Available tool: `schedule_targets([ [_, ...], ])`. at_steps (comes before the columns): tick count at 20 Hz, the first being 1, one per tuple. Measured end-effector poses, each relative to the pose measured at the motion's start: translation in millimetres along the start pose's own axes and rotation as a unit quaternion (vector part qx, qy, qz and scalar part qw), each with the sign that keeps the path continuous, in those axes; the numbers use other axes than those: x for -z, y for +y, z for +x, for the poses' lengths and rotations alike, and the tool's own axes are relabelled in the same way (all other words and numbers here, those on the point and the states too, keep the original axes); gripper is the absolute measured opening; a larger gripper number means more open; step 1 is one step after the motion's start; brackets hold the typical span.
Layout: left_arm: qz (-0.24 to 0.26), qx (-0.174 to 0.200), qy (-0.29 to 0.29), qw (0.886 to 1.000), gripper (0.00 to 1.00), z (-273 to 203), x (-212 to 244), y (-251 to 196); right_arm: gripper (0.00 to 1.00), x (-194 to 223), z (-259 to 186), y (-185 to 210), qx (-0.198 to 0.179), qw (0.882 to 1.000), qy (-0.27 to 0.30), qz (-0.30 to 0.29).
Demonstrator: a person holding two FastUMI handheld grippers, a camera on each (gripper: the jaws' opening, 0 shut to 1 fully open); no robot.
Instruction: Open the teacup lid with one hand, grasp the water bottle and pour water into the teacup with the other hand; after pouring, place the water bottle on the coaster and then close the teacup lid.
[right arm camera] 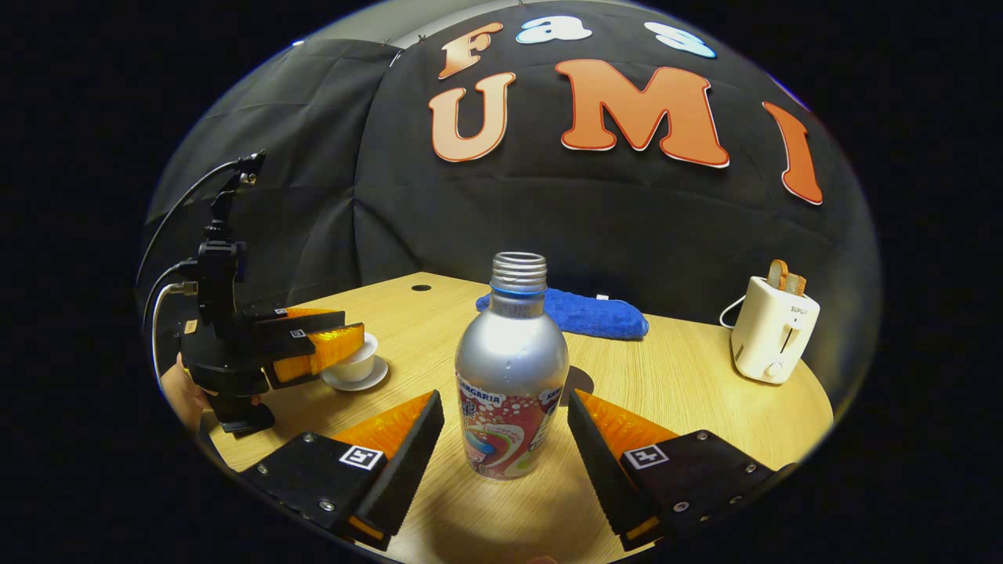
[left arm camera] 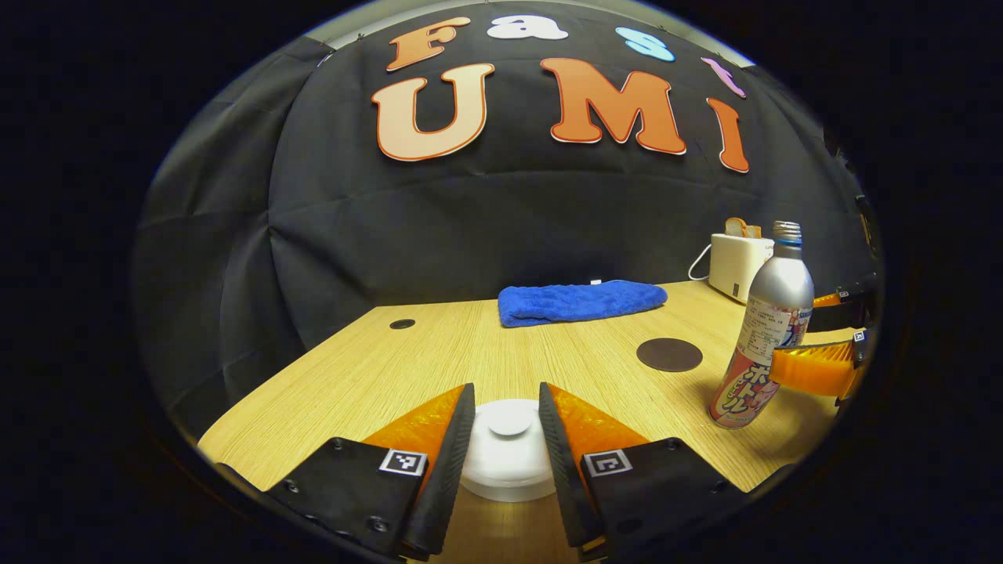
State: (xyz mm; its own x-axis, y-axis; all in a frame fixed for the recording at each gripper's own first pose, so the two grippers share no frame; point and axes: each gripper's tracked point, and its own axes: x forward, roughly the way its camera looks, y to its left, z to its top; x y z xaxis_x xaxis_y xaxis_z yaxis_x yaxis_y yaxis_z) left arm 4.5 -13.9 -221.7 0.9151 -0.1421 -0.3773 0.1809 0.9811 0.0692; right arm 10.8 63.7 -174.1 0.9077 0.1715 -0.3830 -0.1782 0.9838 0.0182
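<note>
A white teacup lid [left arm camera: 509, 470] with a round knob lies low between the fingers of my left gripper [left arm camera: 507, 395], which is open and straddles the knob without pressing it. The right gripper view has that left gripper [right arm camera: 353, 326] hovering over the white teacup [right arm camera: 359, 365] on its saucer [right arm camera: 354, 383]. The silver water bottle [right arm camera: 513, 368], uncapped and upright on the table, stands between the fingers of my right gripper [right arm camera: 504, 395], which is open with a gap on each side. The left gripper view places the bottle [left arm camera: 764, 337] at the right, a brown round coaster [left arm camera: 669, 354] just left of it.
A folded blue towel [left arm camera: 580, 301] lies at the back of the wooden table [left arm camera: 407, 368]. A white toaster [right arm camera: 776, 329] with bread in it stands at the back right. A hand [right arm camera: 179, 388] holds the left gripper at the table's left edge.
</note>
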Motion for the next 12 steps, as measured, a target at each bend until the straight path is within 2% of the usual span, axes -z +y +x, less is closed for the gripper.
schedule_targets([
  [1,0.001,-0.005,-0.001,1.0,0.59,-0.1,-1.9,1.3,0.96,0.2,0.1,0.3,-0.001,1.0,0.0,0.0],
  [3,0.003,-0.002,-0.001,1.0,0.39,1.8,-1.5,-0.9,0.96,1.6,-0.3,0.0,-0.001,1.0,0.002,-0.001],
  [4,0.003,0.0,-0.002,1.0,0.34,0.0,-1.8,-2.2,0.96,2.4,-0.2,-0.1,-0.001,1.0,0.004,-0.003],
  [5,0.002,-0.005,-0.006,1.0,0.39,4.8,1.3,0.3,0.96,3.3,0.6,0.1,0.0,1.0,0.005,-0.005],
  [6,-0.001,-0.006,-0.006,1.0,0.29,2.1,-3.5,2.4,0.96,4.8,0.4,0.2,0.001,1.0,0.007,-0.006],
  [7,-0.001,-0.005,-0.007,1.0,0.33,0.5,-4.1,0.7,0.96,6.6,1.6,-1.2,0.003,1.0,0.011,-0.007],
  [10,-0.008,-0.011,-0.019,1.0,0.33,-1.0,-9.8,3.1,0.96,15.8,5.1,-3.6,0.009,1.0,0.025,-0.007],
  [11,-0.009,-0.014,-0.022,1.0,0.28,-2.0,-12.4,3.7,0.96,19.9,7.0,-3.6,0.011,0.999,0.032,-0.007],
  [12,-0.01,-0.017,-0.026,0.999,0.33,-2.4,-14.4,4.8,0.96,24.3,9.5,-2.6,0.011,0.999,0.039,-0.007],
])
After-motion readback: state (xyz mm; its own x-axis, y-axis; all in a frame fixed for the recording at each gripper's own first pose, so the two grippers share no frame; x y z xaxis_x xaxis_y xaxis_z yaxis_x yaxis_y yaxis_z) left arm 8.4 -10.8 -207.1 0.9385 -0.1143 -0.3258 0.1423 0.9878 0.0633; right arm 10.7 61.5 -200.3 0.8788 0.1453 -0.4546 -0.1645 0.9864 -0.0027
